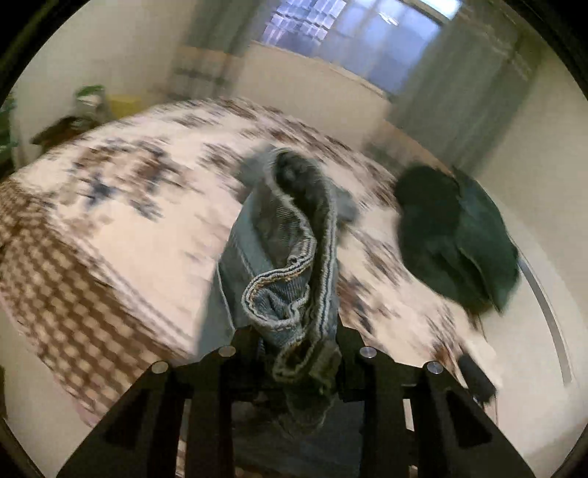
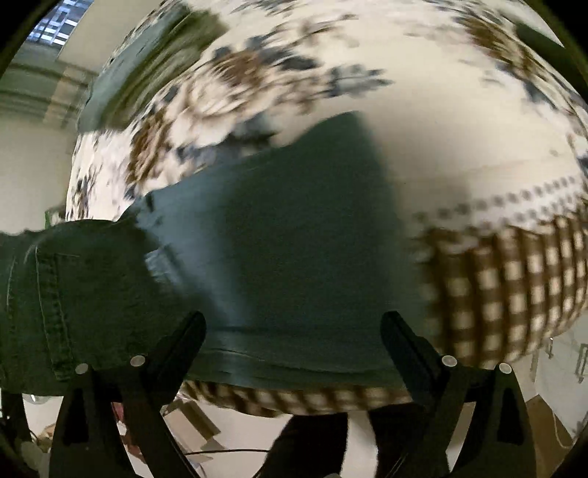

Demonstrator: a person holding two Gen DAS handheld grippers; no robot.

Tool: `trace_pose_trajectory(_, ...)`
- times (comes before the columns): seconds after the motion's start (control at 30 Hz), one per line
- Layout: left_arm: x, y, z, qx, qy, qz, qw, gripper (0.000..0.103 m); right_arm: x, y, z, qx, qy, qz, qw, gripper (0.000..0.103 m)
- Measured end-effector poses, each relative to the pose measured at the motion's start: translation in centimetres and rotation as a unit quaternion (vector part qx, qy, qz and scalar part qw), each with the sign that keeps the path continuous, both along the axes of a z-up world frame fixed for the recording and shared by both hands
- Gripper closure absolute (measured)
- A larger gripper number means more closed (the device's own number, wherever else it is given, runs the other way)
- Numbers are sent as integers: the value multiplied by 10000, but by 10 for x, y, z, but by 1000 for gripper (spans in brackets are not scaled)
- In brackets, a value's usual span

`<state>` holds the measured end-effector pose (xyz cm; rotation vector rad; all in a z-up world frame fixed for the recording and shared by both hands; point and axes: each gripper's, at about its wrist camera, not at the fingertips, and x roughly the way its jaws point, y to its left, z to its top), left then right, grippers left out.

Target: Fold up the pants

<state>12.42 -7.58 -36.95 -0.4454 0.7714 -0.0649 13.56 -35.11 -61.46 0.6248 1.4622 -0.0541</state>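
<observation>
In the left wrist view my left gripper (image 1: 297, 349) is shut on a bunched edge of blue denim pants (image 1: 290, 257), which hang from the jaws and trail forward over the bed (image 1: 128, 220). In the right wrist view the jeans (image 2: 279, 235) spread across the bed's near edge, with a stitched pocket part (image 2: 73, 286) hanging at the left. My right gripper (image 2: 294, 331) is open just above the hem, its fingers (image 2: 183, 342) wide apart and holding nothing. Both views are motion-blurred.
The bedspread has a floral print with a brown checked border (image 2: 514, 286). A dark green garment (image 1: 459, 235) lies on the bed's right side in the left wrist view. A window (image 1: 367, 33) and curtains stand behind the bed. Floor clutter (image 2: 198, 426) shows below the bed edge.
</observation>
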Motion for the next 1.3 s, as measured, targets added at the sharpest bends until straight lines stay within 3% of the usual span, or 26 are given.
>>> trace_pose_trajectory(0.13, 2, -88, -28, 169, 216, -736, 9969, 78, -27, -57, -11, -200, 134, -172, 9996, 6)
trace_pose_trajectory(0.27, 3, -162, -71, 497, 497, -1353, 9883, 78, -56, -114, -26, -298, 374, -495, 9976, 6)
trace_pose_trajectory(0.4, 11, -215, -115, 862, 1309, -1882, 9695, 73, -79, -154, -37, -343, 529, -717, 9954, 6)
trace_pose_trajectory(0.43, 11, -220, -118, 891, 1424, -1927, 9668, 68, -84, -162, -39, -344, 548, -746, 9951, 5)
trace_pose_trajectory(0.47, 12, -223, -118, 799, 1470, -2000, 9654, 57, -88, -171, -39, -336, 546, -773, 9949, 5)
trace_pose_trajectory(0.5, 11, -225, -112, 554, 1430, -2121, 9651, 39, -91, -177, -38, -324, 535, -799, 9948, 6)
trace_pose_trajectory(0.53, 4, -230, -107, 468, 1397, -2207, 9642, 26, -95, -187, -37, -280, 503, -866, 9946, 6)
trace_pose_trajectory(0.57, 4, -232, -103, 447, 1383, -2259, 9632, 6, -97, -195, -35, -213, 454, -956, 9942, 6)
trace_pose_trajectory(0.6, 5, -233, -95, 452, 1383, -2322, 9617, 4, -99, -203, -34, -121, 409, -1041, 9937, 6)
trace_pose_trajectory(0.73, 15, -200, -69, 406, 1411, -2168, 9651, 4, -93, -226, -34, 915, -23, -1571, 9833, 4)
trace_pose_trajectory(0.87, 38, -118, -69, 741, 1601, -1448, 9736, 4, -51, -213, -43, 1759, -527, -1288, 9745, 1)
trace_pose_trajectory(1.03, 68, -26, -112, 1150, 2321, -754, 9629, 4, -7, -181, -93, 2436, -252, -1179, 9623, 1)
trace_pose_trajectory(1.1, 77, -9, -128, 1109, 2528, -722, 9584, 4, -6, -172, -111, 2840, -80, -1336, 9494, 1)
trace_pose_trajectory(1.13, 78, -5, -134, 1071, 2579, -724, 9575, 4, -7, -168, -114, 2980, -4, -1371, 9447, 7)
trace_pose_trajectory(1.17, 80, -4, -138, 1018, 2588, -754, 9576, 4, -13, -166, -108, 2949, -76, -1449, 9444, 19)
trace_pose_trajectory(1.2, 82, -6, -142, 958, 2617, -807, 9570, 4, -18, -163, -101, 2877, -144, -1433, 9468, 64)
trace_pose_trajectory(1.23, 84, -7, -148, 921, 2691, -844, 9550, 4, -23, -160, -94, 2708, -150, -1481, 9510, 78)
trace_pose_trajectory(1.3, 84, -15, -155, 916, 2792, -987, 9507, 4, -39, -164, -62, 2397, -446, -1604, 9565, 84)
